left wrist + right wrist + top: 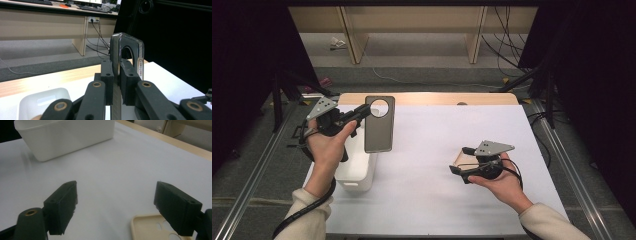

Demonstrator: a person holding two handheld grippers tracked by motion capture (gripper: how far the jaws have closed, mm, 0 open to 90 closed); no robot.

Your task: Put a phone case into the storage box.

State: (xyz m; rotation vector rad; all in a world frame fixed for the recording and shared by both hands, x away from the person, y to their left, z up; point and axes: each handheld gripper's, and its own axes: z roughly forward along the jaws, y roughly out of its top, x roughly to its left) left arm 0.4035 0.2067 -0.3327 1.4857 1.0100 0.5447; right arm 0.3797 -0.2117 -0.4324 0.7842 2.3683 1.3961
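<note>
A dark translucent phone case [379,125] with a round camera hole hangs upright in the air above the table's left side. My left gripper [363,111] is shut on its edge; in the left gripper view the two pads clamp the case [127,53] between them. My right gripper [460,160] rests low on the right of the table, jaws wide apart with nothing between the pads. A beige phone case [153,228] lies flat on the white surface just under its right jaw, also seen as a beige case [458,157] by the fingertips.
A white plastic bin [357,172] stands on the table's left, below the held case, and shows as the white bin [65,135] across from the right gripper. The table [432,135] has a white cover with a wooden strip along the far edge.
</note>
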